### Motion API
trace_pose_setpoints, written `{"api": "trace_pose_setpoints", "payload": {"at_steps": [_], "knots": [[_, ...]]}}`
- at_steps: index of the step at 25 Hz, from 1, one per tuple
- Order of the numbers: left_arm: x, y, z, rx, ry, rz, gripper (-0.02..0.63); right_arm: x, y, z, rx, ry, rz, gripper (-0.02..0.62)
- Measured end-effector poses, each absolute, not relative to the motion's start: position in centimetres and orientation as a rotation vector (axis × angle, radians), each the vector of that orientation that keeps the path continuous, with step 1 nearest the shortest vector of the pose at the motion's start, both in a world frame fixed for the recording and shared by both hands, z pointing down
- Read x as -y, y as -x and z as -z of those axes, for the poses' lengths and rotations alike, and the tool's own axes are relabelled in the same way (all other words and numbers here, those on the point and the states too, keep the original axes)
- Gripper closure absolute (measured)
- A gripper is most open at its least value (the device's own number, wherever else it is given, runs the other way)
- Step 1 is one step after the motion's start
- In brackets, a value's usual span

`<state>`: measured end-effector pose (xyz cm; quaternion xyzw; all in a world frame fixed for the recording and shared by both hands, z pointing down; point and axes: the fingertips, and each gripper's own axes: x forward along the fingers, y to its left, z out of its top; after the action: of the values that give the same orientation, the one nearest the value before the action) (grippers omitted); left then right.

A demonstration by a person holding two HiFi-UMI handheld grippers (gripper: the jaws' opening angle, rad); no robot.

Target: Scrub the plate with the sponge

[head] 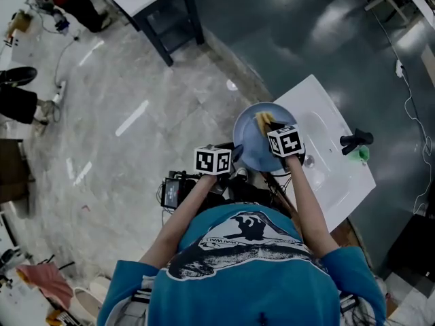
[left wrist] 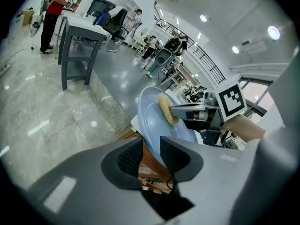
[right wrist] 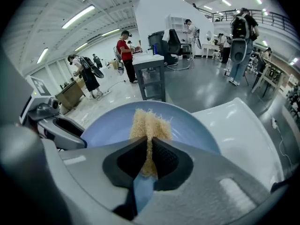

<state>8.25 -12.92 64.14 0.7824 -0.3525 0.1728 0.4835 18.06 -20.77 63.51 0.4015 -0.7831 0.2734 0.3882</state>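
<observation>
A light blue plate [head: 250, 147] is held tilted over the left edge of a white sink [head: 336, 161]. My left gripper [head: 236, 156] has its jaws closed on the plate's near rim [left wrist: 149, 125], which passes between the two pads at my left gripper [left wrist: 149, 146]. My right gripper [head: 270, 126] is shut on a tan, fibrous sponge [head: 264, 119]. In the right gripper view the sponge [right wrist: 150, 123] sticks out past my right gripper [right wrist: 150, 149] and lies against the plate's face [right wrist: 105, 125]. The left gripper view shows the sponge [left wrist: 165, 108] pressed on the plate.
A black faucet [head: 357, 141] with something green beside it stands at the sink's right side. A dark-framed table [head: 163, 12] stands farther off on the shiny floor. People stand and walk in the hall behind [right wrist: 125, 55]. Wooden cabinet parts show under the plate [left wrist: 150, 170].
</observation>
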Motion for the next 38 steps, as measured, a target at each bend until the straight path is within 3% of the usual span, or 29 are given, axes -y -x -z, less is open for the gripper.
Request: {"api": "trace_pose_setpoints", "payload": {"at_steps": [12,27,38], "knots": [[12.8,-8.7,-63.9,0.837,-1.914,-0.382,0.477,22.0,-24.5,-63.7,1.796,-1.126,-0.522,0.565],[12.5,-8.9,-64.1,0.824,-1.913,-0.383,0.476,12.1,-13.9,-62.5,2.046,-0.887,-0.783,0.565],[12.7,-9.0,-64.3,0.818,-1.905,-0.37,0.477,11.3,-15.1,-64.1,1.985,-0.828,-0.704,0.565]]}}
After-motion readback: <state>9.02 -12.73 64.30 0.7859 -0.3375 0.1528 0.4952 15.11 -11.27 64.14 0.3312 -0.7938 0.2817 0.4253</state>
